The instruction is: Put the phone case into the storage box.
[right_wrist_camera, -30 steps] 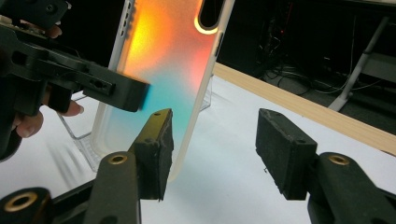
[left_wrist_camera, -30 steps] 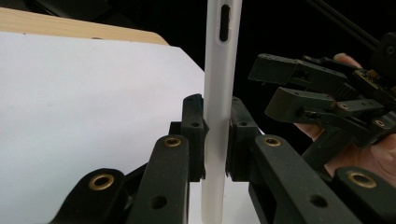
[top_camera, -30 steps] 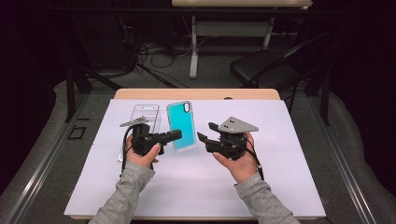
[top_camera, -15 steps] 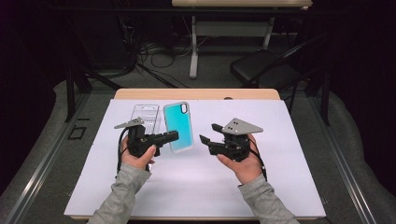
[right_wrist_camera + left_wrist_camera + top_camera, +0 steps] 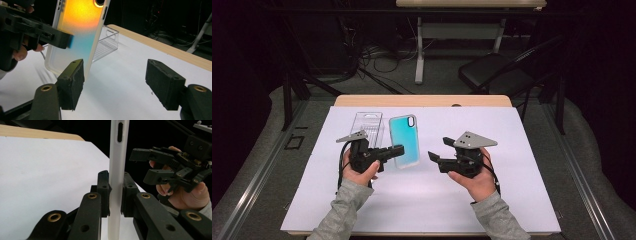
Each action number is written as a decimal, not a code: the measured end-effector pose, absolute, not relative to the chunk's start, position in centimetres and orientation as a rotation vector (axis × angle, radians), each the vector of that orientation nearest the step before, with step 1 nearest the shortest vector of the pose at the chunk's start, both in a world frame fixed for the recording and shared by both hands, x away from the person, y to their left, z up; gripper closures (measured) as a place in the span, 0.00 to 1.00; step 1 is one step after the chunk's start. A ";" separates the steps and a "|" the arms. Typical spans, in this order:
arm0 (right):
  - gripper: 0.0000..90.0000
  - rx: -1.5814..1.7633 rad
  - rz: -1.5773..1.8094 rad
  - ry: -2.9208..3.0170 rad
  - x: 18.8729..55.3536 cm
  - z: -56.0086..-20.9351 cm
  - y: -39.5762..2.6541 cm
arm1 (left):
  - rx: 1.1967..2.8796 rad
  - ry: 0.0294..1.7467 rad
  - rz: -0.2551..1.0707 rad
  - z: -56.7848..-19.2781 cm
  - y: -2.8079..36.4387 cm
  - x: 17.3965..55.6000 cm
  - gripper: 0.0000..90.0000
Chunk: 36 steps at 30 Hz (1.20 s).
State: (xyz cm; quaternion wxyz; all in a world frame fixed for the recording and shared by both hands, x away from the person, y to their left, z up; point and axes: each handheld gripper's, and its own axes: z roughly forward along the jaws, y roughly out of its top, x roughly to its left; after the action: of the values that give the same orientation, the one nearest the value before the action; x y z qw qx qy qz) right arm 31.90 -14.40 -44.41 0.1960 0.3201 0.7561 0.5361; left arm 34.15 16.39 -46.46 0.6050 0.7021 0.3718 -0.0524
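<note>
While clamped by its lower edge between the jaws of the left gripper (image 5: 398,150), phone case (image 5: 404,141) held upright above the white table cover (image 5: 522,200), turquoise face toward the high view, orange near its camera cutout in the right gripper view. Right gripper (image 5: 438,150) just beside it, jaws spread wide on nothing. Behind, clear plastic package (image 5: 368,125) flat on the cover.

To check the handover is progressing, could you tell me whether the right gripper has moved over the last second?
Yes. The right gripper has dropped slightly toward the table's near edge.
</note>
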 end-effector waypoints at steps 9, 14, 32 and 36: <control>0.35 0.906 1.523 2.139 31.6 -44.6 -14.6 | 1.637 0.844 -0.136 -46.8 16.1 33.7 0.90; 0.35 0.899 1.532 2.137 31.5 -44.5 -14.6 | 1.639 0.835 -0.139 -46.8 16.0 33.6 0.90; 0.41 0.924 1.621 2.186 31.6 -44.9 -14.8 | 1.660 0.801 -0.184 -47.5 14.8 33.1 0.90; 0.44 0.951 1.637 2.179 31.6 -45.0 -14.8 | 1.669 0.792 -0.192 -47.6 14.4 33.0 0.90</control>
State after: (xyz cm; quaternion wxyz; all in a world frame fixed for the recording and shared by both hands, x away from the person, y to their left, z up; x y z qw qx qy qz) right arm 31.57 -14.82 -44.98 0.1272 0.3267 0.7487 0.5625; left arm 32.99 14.43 -47.63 0.5989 0.7197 0.3414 -0.0828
